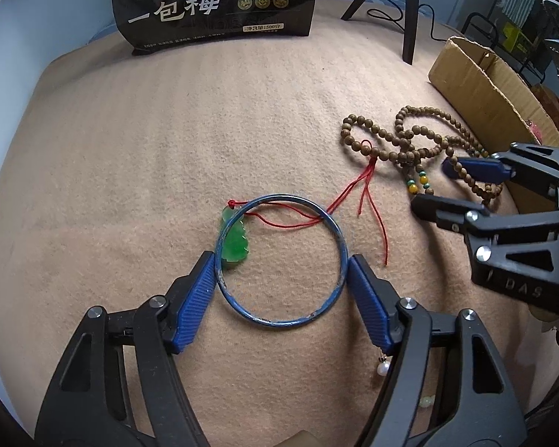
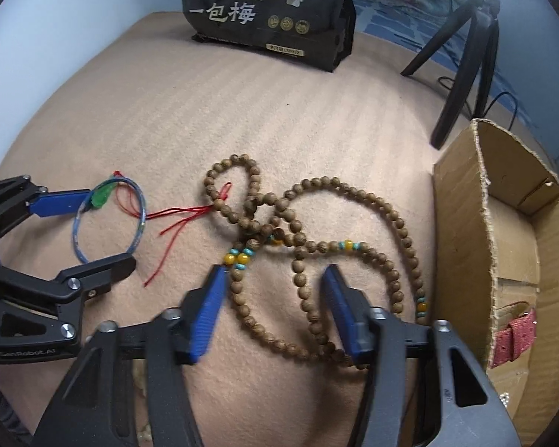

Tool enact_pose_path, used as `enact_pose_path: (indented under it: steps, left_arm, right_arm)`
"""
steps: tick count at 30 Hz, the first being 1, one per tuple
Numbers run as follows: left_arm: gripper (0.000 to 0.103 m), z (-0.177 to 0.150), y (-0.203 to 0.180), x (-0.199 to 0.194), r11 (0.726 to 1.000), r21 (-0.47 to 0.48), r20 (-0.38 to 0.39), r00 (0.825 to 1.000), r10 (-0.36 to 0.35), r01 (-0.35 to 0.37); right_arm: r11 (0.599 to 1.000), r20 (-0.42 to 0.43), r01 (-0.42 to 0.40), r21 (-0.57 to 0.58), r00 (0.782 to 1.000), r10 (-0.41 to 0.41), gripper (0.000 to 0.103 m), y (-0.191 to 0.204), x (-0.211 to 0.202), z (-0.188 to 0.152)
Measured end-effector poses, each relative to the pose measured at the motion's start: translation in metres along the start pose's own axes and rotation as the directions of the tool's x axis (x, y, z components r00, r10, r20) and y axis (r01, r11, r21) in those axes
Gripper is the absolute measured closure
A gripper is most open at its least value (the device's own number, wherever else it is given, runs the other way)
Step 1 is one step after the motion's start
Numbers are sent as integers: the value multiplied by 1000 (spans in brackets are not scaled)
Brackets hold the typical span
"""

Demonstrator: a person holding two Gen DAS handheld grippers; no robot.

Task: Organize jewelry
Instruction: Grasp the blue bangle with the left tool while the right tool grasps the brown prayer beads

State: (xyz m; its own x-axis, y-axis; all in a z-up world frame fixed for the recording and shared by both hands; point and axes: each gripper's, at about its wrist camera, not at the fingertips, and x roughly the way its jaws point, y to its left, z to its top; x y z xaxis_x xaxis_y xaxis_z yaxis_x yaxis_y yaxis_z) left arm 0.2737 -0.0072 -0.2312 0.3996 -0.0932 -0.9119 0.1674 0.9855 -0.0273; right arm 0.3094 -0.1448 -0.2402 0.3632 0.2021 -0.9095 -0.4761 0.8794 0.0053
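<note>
A blue bangle [image 1: 279,257] lies on the tan cloth over a green jade pendant [image 1: 234,242] with a red cord [image 1: 357,190]. My left gripper [image 1: 279,266] straddles the bangle, its blue pads touching the ring's left and right sides. A long wooden bead necklace [image 2: 316,223] with yellow and teal beads lies to the right. My right gripper [image 2: 275,275] is open over its lower loops, with strands between the fingers. In the left wrist view the right gripper [image 1: 434,182] sits at the necklace [image 1: 410,138]. In the right wrist view the left gripper [image 2: 108,227] is at the bangle [image 2: 139,223].
A cardboard box [image 2: 462,242] stands at the right and holds a pink strap [image 2: 514,339]. A black snack bag [image 2: 272,11] stands at the back. A black tripod [image 2: 466,56] stands at the back right. A pearl earring [image 1: 382,367] lies under the left gripper's right finger.
</note>
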Motion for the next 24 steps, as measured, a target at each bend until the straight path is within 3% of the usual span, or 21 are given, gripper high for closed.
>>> enact_pose_path:
  steps: [5, 7, 14, 24]
  left_arm:
    - [30, -4, 2, -3, 1000, -5, 2, 1000, -4, 4]
    - [30, -5, 3, -4, 1000, -8, 4, 1000, -4, 4]
    - [31, -6, 7, -7, 1000, -16, 10, 1000, -5, 5]
    - [31, -3, 17, -31, 999, -43, 62, 998, 4, -1]
  right_arm:
    - [999, 5, -34, 3, 999, 34, 93, 1, 0, 0]
    - [999, 7, -45, 12, 999, 44, 97, 1, 0, 0]
    - [995, 47, -81, 53, 996, 78, 98, -6, -12, -1]
    - [994, 190, -72, 81, 980, 56, 98, -12, -73, 2]
